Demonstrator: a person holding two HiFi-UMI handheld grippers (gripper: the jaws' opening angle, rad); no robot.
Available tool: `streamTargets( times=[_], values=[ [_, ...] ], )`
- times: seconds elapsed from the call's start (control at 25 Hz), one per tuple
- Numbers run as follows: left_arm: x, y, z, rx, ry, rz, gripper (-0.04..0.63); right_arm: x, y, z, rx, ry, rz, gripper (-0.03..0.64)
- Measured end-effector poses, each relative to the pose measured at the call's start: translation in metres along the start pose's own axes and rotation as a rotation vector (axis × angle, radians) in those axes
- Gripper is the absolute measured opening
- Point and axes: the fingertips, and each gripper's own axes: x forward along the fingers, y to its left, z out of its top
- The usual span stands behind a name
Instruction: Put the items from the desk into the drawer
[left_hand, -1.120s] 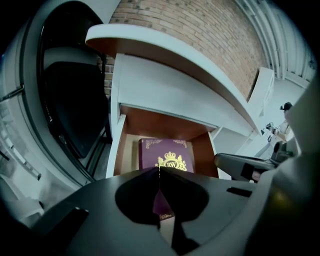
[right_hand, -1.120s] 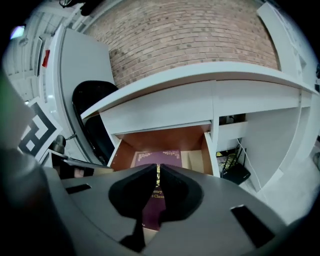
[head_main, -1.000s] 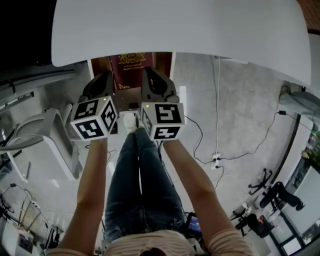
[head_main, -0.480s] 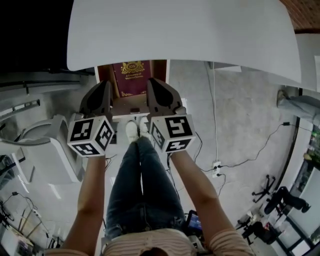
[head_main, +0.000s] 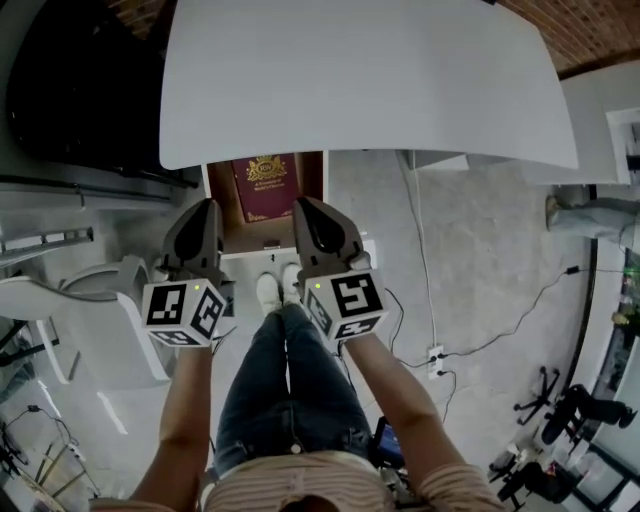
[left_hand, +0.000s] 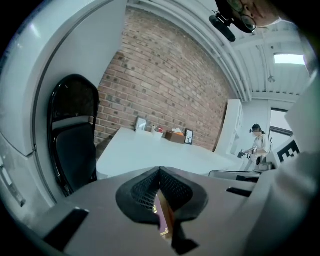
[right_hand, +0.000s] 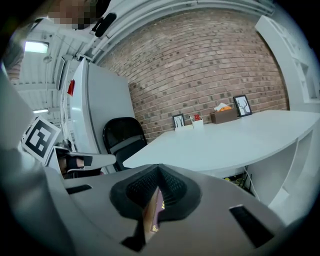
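**Both claws shut and empty at the open drawer**

The left claw (head_main: 203, 210) and the right claw (head_main: 303, 208) are held side by side just in front of the white worktop (head_main: 360, 80). From the head view they are seen across the front of the open drawer (head_main: 224, 215) beneath it. In each gripper view the jaws are seen pressed together with nothing gripped. Only a thin slit is left between them, through which a sliver of maroon and wood is glimpsed.

A maroon booklet (head_main: 265, 185) with a gold crest is seen lying flat inside the drawer, its far end hidden under the worktop's edge. At the worktop's far end, against the brick wall (right_hand: 200, 65), picture frames (right_hand: 242, 105) and a box (right_hand: 223, 115) are set. A black chair (left_hand: 72, 135) is placed beside the worktop.
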Motion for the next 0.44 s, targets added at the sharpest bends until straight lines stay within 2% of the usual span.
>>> streamTargets(
  times=[0.2, 0.44],
  values=[
    [-0.025, -0.007, 0.029, 0.077, -0.072, -0.006, 0.009, -0.021, 0.010, 0.026, -0.041, -0.059, 0.013, 0.015],
    [-0.053, -0.018, 0.046, 0.101, -0.091, -0.010, 0.009, -0.049, 0.024, 0.047, -0.023, -0.093, 0.014, 0.015]
  ],
)
